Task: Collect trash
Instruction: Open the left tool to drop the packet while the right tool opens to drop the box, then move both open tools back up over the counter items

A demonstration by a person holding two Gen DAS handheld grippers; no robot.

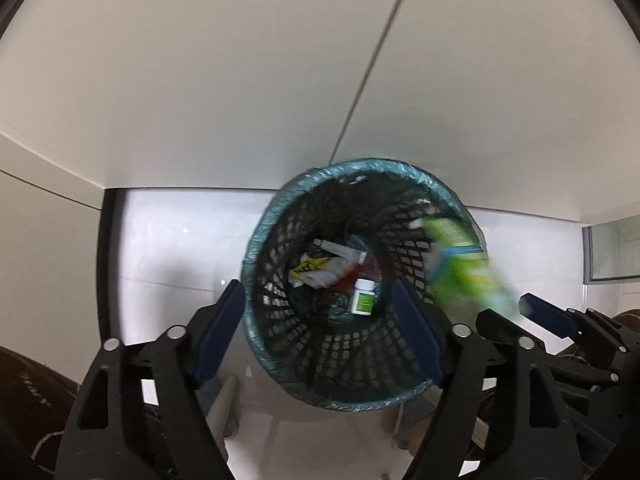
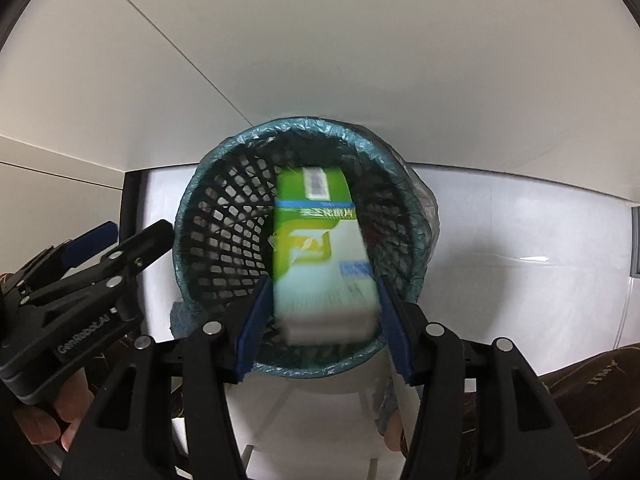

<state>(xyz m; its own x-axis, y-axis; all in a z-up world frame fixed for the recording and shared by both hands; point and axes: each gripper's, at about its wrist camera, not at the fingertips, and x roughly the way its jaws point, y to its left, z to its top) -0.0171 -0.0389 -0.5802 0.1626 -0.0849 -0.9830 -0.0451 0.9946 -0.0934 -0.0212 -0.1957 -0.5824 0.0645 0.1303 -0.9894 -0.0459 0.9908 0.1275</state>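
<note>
A black mesh waste basket (image 1: 304,344) with a teal liner (image 2: 296,128) stands on the floor below both grippers. A green and white carton (image 2: 320,248) is blurred, between my right gripper's (image 2: 320,320) open jaws and over the basket mouth; whether the pads touch it is unclear. In the left wrist view the carton (image 1: 464,268) is a blur at the basket's right rim, by the right gripper (image 1: 516,316). My left gripper (image 1: 320,332) is open and empty above the basket. A white pill bottle (image 1: 363,297) and wrappers (image 1: 320,268) lie at the bottom.
The basket stands on a glossy white floor (image 2: 520,280) against a white wall (image 1: 200,80). A dark vertical frame (image 1: 106,260) stands at the left. Brown patterned fabric (image 2: 592,408) shows at the lower corners. My left gripper (image 2: 132,236) sits left of the basket.
</note>
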